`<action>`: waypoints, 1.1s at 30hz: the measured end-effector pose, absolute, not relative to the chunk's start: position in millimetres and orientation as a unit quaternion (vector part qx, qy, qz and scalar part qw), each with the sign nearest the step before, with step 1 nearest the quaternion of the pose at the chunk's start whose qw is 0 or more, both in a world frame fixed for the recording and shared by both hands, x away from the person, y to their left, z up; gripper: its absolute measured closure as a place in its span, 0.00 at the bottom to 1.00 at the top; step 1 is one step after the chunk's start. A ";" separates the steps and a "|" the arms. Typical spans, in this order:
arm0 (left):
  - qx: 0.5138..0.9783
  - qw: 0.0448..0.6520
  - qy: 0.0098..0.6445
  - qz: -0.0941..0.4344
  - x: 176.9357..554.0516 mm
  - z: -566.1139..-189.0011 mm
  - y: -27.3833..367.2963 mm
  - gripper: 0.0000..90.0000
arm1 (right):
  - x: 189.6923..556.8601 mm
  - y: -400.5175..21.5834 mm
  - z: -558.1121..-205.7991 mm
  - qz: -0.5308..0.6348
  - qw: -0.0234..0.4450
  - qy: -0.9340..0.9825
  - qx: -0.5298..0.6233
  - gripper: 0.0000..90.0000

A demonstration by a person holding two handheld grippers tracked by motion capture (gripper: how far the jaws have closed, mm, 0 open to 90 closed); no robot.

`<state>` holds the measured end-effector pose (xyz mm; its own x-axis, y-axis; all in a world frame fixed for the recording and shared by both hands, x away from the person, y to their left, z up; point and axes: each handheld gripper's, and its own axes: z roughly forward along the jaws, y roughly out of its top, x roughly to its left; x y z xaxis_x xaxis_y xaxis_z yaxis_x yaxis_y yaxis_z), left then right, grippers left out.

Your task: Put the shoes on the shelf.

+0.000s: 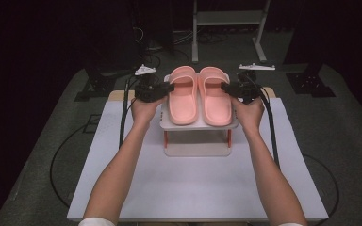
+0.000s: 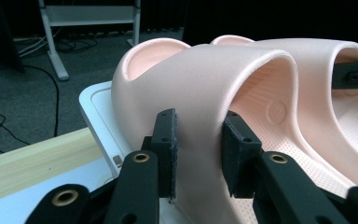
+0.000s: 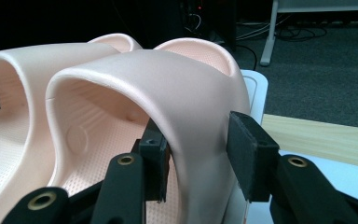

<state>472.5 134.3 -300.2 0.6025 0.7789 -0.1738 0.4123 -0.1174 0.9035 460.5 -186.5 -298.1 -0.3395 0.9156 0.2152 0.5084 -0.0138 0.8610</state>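
Two pink slippers lie side by side on a small white shelf (image 1: pixel 198 126). My left gripper (image 1: pixel 169 87) reaches in from the left to the left slipper (image 1: pixel 183 96). In the left gripper view my left gripper (image 2: pixel 200 149) has its pads pressed on the outer wall of that slipper's strap (image 2: pixel 205 84), one pad outside and one inside. My right gripper (image 1: pixel 224 87) comes from the right to the right slipper (image 1: pixel 215 99). In the right gripper view my right gripper (image 3: pixel 198 154) straddles that strap (image 3: pixel 168 79), and the outer pad (image 3: pixel 249 154) looks just off it.
The shelf stands at the back middle of a white table mat (image 1: pixel 193 188), with a wooden edge (image 2: pixel 32 163) behind it. Black cables (image 1: pixel 122 117) trail from both grippers. A metal stand (image 1: pixel 228 28) and dark tripod feet (image 1: pixel 311 84) are on the grey floor beyond.
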 end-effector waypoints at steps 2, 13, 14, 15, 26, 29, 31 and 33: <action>0.726 0.524 0.409 0.174 472.5 -300.4 134.7 0.76 | 461.1 -187.4 -298.5 0.473 0.216 0.666 0.535 0.66; 0.720 0.533 0.409 0.174 471.0 -298.8 134.8 0.72 | 465.7 -189.9 -299.0 0.477 0.222 0.646 0.552 0.68; 0.719 0.534 0.409 0.175 470.7 -298.5 134.9 0.71 | 466.0 -190.1 -299.0 0.477 0.222 0.645 0.554 0.68; 0.719 0.534 0.408 0.176 470.3 -298.0 135.2 0.71 | 466.4 -190.4 -299.2 0.478 0.222 0.644 0.555 0.68; 0.723 0.530 0.409 0.173 470.5 -300.8 132.9 0.70 | 466.5 -184.7 -299.1 0.474 0.228 0.639 0.561 0.68; 0.723 0.530 0.408 0.171 471.1 -301.0 133.9 0.72 | 466.4 -183.4 -298.4 0.473 0.229 0.639 0.561 0.67; 0.723 0.531 0.409 0.170 471.2 -300.9 134.2 0.73 | 466.5 -182.9 -298.2 0.472 0.228 0.641 0.561 0.67; 0.723 0.530 0.408 0.172 471.1 -301.1 133.7 0.73 | 466.4 -181.7 -298.2 0.472 0.227 0.641 0.560 0.67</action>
<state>471.1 133.7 -301.1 0.6080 0.7721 -0.1848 0.4079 -0.1041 0.9071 466.4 -181.7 -298.2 -0.2691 0.9330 0.2389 0.5047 -0.0746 0.8600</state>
